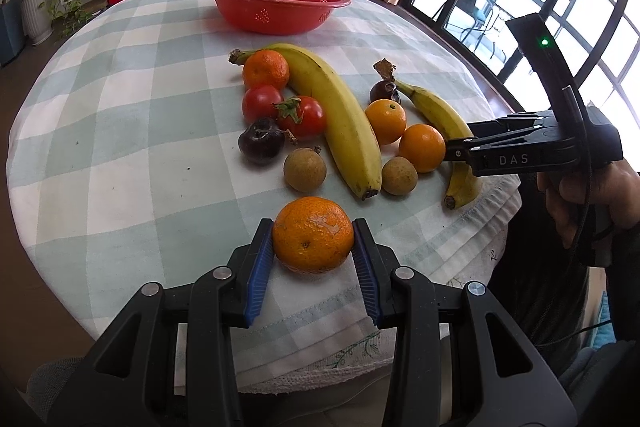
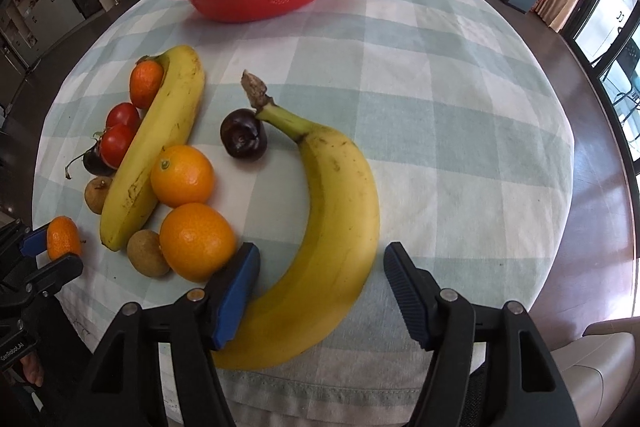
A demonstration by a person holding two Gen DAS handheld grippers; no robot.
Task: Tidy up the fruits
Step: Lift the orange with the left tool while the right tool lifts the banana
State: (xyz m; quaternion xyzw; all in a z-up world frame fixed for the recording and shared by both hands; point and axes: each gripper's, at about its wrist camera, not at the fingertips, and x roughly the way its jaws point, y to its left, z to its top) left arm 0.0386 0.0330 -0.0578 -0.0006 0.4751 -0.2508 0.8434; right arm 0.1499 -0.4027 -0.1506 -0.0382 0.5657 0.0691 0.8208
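Jaws: left gripper (image 1: pixel 313 247) pinching a mandarin (image 1: pixel 313 235) at the near tabletop (image 1: pixel 120 147) edge; right gripper (image 2: pixel 320 291) spread astride a banana (image 2: pixel 336 227), untouched | Progress: red basket (image 1: pixel 276 1) empty, all fruit outside, sorting barely begun | Condition: mandarin bright orange, dimpled; banana yellow, lightly freckled.

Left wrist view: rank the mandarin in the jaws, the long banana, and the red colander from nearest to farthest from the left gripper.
1. Mandarin: between the left gripper's blue pads, at the table's near edge.
2. Long banana: mid-table, its tip just beyond the mandarin.
3. Red colander: far side of the table, empty.
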